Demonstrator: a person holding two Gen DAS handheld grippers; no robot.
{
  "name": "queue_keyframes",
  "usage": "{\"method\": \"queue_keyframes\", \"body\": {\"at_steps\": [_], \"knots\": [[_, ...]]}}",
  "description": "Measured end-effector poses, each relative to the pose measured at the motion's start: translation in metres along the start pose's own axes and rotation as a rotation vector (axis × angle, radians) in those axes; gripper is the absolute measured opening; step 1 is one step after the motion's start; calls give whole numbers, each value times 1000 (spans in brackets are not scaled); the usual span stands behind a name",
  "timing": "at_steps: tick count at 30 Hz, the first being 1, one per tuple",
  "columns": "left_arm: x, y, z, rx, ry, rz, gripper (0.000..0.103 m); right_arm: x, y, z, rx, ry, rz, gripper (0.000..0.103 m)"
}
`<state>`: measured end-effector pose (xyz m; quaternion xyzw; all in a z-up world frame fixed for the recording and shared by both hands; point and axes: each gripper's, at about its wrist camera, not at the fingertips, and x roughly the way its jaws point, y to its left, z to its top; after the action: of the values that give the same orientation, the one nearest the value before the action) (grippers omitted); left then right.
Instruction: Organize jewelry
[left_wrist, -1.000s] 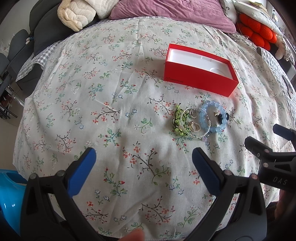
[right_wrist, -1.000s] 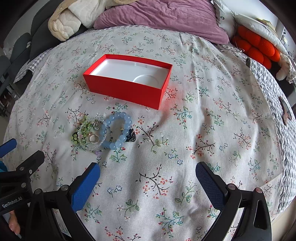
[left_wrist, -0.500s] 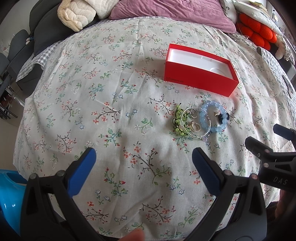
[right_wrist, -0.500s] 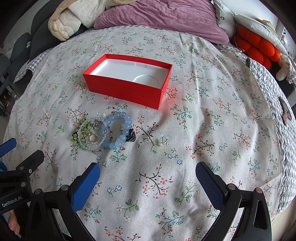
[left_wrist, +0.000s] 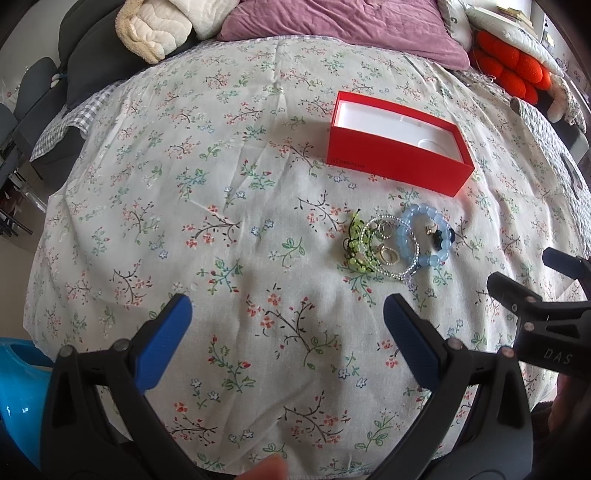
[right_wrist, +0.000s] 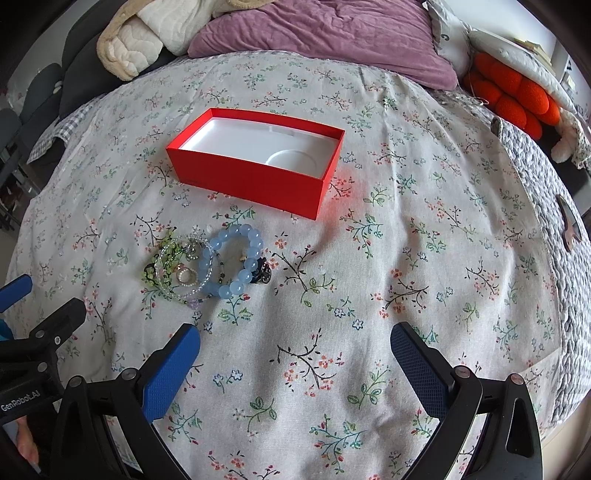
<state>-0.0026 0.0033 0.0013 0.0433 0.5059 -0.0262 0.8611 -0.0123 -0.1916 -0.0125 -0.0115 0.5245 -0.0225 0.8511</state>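
A pile of jewelry lies on the floral cloth: a light blue bead bracelet (left_wrist: 424, 236) (right_wrist: 236, 262), a green bead bracelet (left_wrist: 356, 247) (right_wrist: 159, 262), a clear bead bracelet (left_wrist: 384, 251) (right_wrist: 181, 266), small rings (right_wrist: 184, 275) and a dark piece (right_wrist: 263, 273). Behind it stands an open red box (left_wrist: 395, 162) (right_wrist: 255, 177) with an empty white inside. My left gripper (left_wrist: 288, 328) is open and empty, near and left of the pile. My right gripper (right_wrist: 295, 354) is open and empty, near and right of the pile.
The floral cloth (left_wrist: 184, 184) covers a bed. A purple pillow (right_wrist: 332, 33), cream blanket (left_wrist: 147, 26) and orange cushion (right_wrist: 513, 96) lie at the far edge. A blue object (left_wrist: 18, 380) sits at the lower left. The right gripper shows in the left wrist view (left_wrist: 546, 314).
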Motion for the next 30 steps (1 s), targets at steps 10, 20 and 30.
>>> {"method": "queue_keyframes", "body": {"at_steps": [10,20,30], "knots": [[18,19,16,6,55,-36,99,1,-10,20,-8,-7,55,103],[42,15,41,52,107,-223,87,36,-28,46,88,93,268,83],[75,-5,61,77,186,-329,52,77,-9,61,101,156,306,52]]}}
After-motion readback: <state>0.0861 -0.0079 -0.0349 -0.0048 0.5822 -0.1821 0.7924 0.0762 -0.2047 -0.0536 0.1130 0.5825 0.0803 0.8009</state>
